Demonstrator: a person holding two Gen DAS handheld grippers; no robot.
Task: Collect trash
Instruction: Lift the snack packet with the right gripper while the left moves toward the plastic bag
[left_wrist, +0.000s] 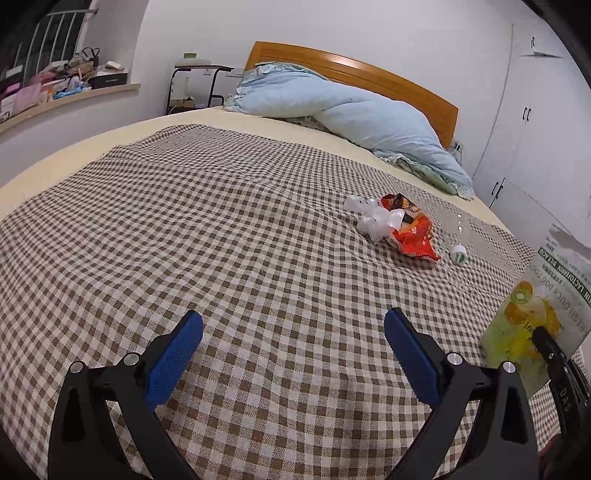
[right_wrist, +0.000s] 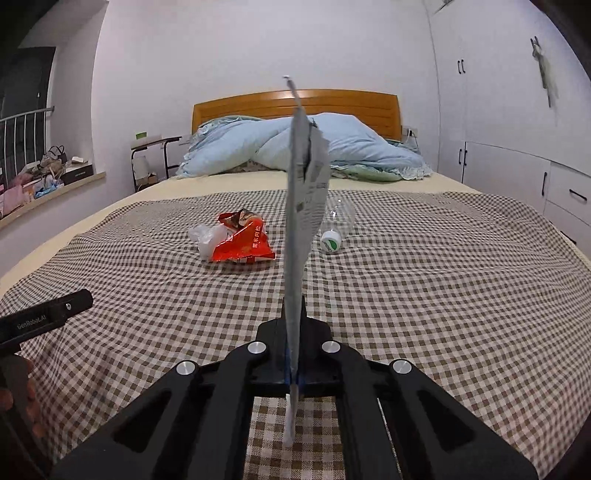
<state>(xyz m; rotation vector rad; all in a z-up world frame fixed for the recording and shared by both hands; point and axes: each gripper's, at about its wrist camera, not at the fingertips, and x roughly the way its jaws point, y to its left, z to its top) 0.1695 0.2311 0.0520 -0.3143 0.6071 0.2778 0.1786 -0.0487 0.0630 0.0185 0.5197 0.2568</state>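
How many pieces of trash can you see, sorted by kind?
Food bags: 2, the dog food bag pinched in the right gripper and the red snack bag on the bed.
Clear plastic bags: 1, the crumpled plastic bag.
Bottles: 1, the plastic bottle.
Total: 4

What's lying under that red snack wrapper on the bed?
The red snack wrapper rests on the checked bedspread, partly overlapping a crumpled clear plastic bag. Whatever lies beneath them is hidden.
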